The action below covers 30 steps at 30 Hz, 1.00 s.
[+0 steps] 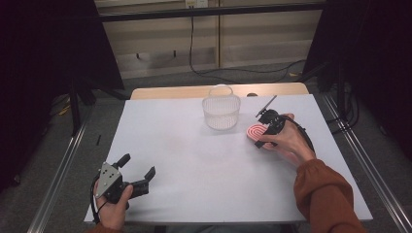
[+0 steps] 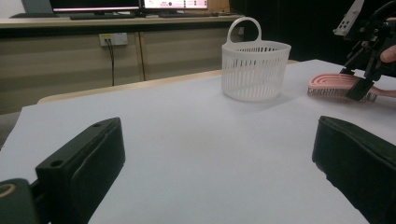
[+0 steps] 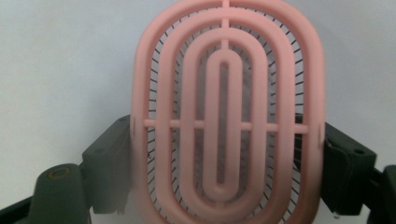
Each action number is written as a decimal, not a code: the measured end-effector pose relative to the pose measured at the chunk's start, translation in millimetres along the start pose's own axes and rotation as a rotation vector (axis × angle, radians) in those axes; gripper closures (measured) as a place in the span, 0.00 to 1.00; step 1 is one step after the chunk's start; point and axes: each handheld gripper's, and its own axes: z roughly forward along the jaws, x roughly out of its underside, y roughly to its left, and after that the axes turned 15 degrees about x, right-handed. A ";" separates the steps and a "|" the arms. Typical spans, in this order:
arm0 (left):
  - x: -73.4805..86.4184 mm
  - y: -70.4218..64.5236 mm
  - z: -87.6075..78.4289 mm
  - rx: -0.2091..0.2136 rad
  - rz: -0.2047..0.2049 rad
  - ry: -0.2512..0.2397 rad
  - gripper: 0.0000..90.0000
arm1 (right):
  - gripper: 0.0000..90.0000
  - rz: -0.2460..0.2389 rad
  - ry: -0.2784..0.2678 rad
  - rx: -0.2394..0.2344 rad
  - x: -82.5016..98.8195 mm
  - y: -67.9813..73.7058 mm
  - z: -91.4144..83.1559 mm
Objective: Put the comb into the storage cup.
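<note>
Both jaws of right gripper [image 3: 227,140] pinch pink brush [image 3: 227,107]; bristles hidden overhead

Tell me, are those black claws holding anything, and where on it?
The right gripper clamps the pink brush across the two long sides of its oval head, bristles facing down. The left gripper is open and holds nothing.

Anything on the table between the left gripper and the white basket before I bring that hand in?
Nothing: the left gripper view shows bare white table from the open left gripper up to the basket.
</note>
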 end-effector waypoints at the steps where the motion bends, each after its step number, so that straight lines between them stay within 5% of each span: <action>1: 0.1 0.0 0.1 0.003 -0.001 0.001 0.03 | 0.21 -0.001 0.005 0.003 -0.3 0.4 -0.4; 6: 0.1 0.1 0.0 0.002 -0.001 0.002 0.03 | 0.22 -0.011 0.000 0.040 -0.8 2.3 -0.9; 30: 0.2 0.2 0.1 0.002 -0.001 0.004 0.03 | 0.22 0.023 -0.011 0.010 5.0 -2.0 -10.3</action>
